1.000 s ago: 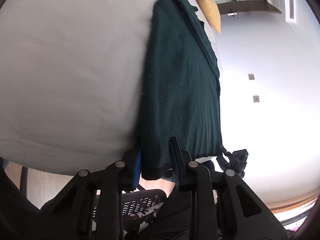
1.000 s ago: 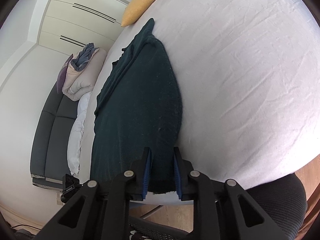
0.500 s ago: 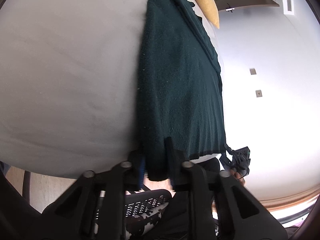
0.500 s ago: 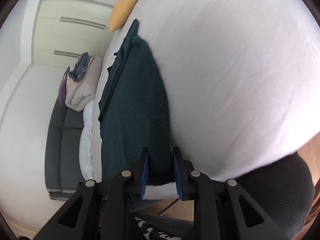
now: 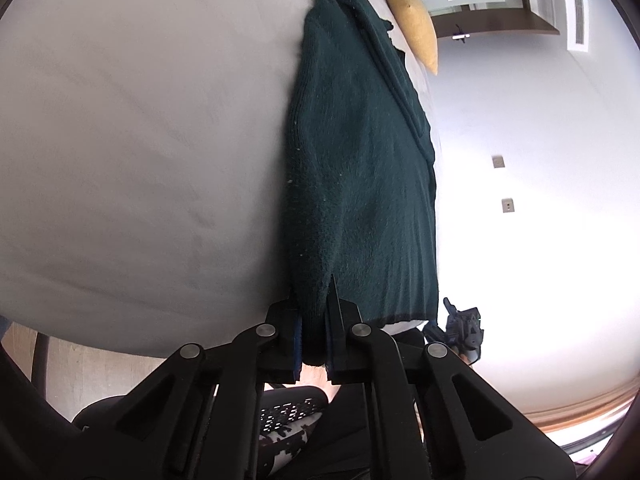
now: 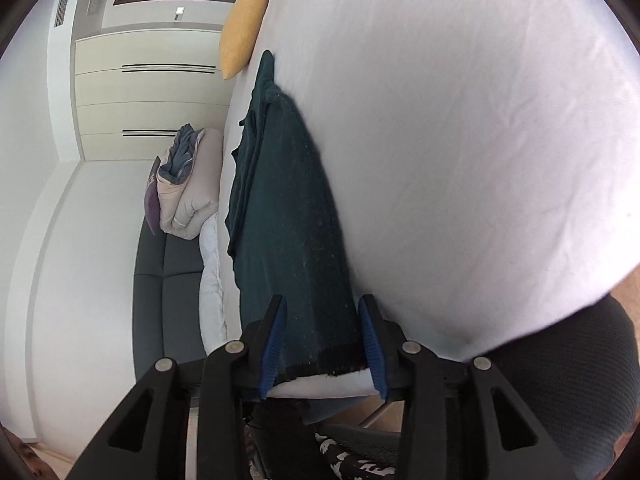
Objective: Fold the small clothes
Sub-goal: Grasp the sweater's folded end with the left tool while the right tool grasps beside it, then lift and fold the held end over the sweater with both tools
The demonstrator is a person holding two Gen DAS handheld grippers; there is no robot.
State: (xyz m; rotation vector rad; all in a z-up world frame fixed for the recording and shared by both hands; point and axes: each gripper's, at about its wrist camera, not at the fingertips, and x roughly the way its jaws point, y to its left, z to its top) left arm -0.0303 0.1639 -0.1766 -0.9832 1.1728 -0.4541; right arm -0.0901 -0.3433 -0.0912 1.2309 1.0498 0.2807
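Dark green sweater [image 5: 360,184] lies on the white bed sheet [image 5: 140,140], stretched from the near bed edge at 6 o'clock up toward 12 in both wrist views, already folded lengthwise as far as can be judged. Left gripper [image 5: 314,344] is pinched tight on one near corner of the hem, cloth bunched between the pads. Right gripper [image 6: 322,340] has jaws opening, about half wide; the other hem corner lies between them but the pads do not press it. Risks, judged: with only one corner held, any pull from the left drags the sweater askew and spoils the fold line; the hem sits right at the mattress edge, so a loose corner may slip off toward the floor; knit is soft and thick, so layers can slide apart or a pad may catch only the top layer on regrasp. Count: one sweater, two grippers, one yellow cushion [image 6: 242,28] at 11 o'clock in the right view, one bundle of bedding [image 6: 188,184] on a grey sofa [image 6: 168,280] at 9 o'clock, one black chair [image 6: 560,380] under the right gripper.
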